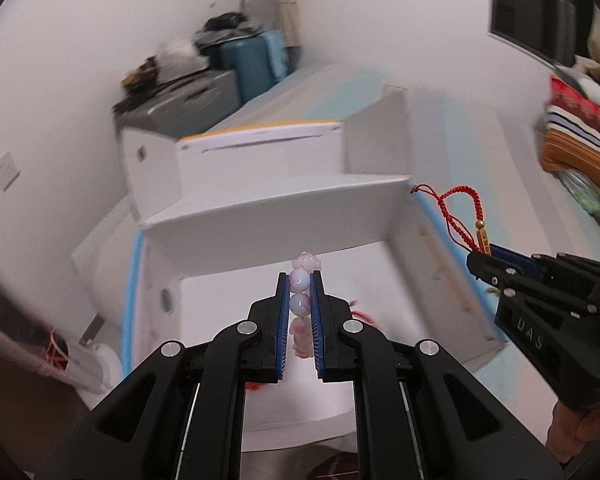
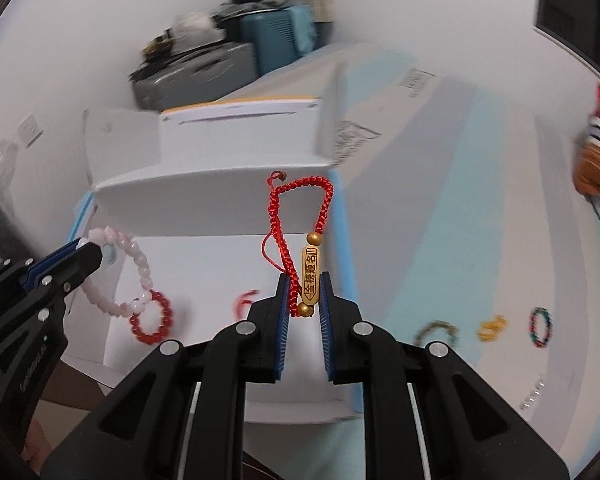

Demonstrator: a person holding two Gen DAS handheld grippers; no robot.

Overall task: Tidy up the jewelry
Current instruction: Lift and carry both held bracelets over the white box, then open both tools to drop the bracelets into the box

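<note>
white open box [image 2: 204, 256] on the bench is approached; left tongs [image 1: 300, 284] are clenched on a pink bead bracelet [image 1: 300, 304], right tongs [image 2: 305, 280] on a red cord bracelet [image 2: 300, 216], likely for sorting inside.

White and pale-blue surface [image 2: 440, 216], open white box [image 2: 220, 192], three small bracelets [image 2: 492, 328]

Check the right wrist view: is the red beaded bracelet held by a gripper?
No, the red beaded bracelet lies loose inside the white box.
</note>
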